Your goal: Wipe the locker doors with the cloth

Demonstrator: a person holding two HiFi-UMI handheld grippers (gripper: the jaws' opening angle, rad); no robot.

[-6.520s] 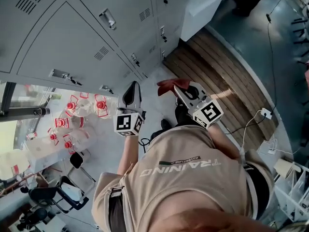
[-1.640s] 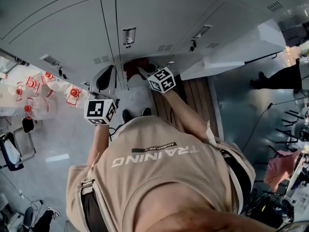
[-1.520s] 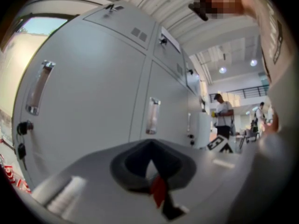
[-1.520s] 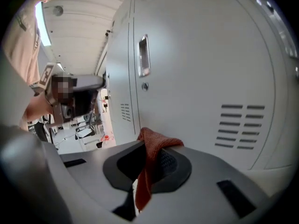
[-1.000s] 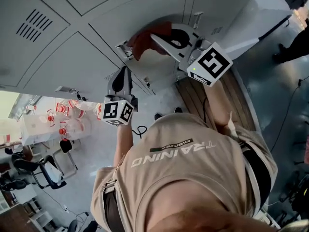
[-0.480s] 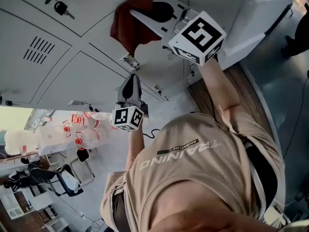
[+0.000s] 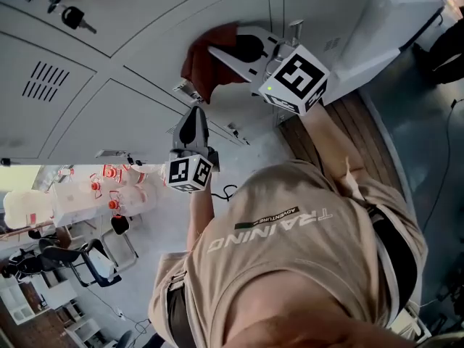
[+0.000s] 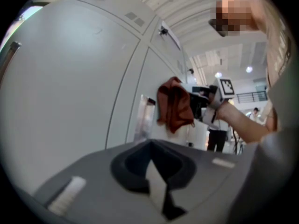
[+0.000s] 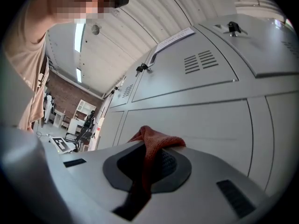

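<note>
Left gripper [image 7: 193, 116], centre of head view: jaws together, nothing between them, tips toward the grey locker doors [image 7: 138, 100]. Right gripper [image 7: 217, 49], upper centre: jaws clamped on the red cloth [image 7: 201, 62]. Cloth hangs bunched at a door face, just above a latch handle [image 7: 188, 90].

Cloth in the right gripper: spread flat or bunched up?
Bunched. The red cloth is pinched between the jaws of the right gripper and hangs in loose folds; the left gripper view shows it crumpled too.
</note>
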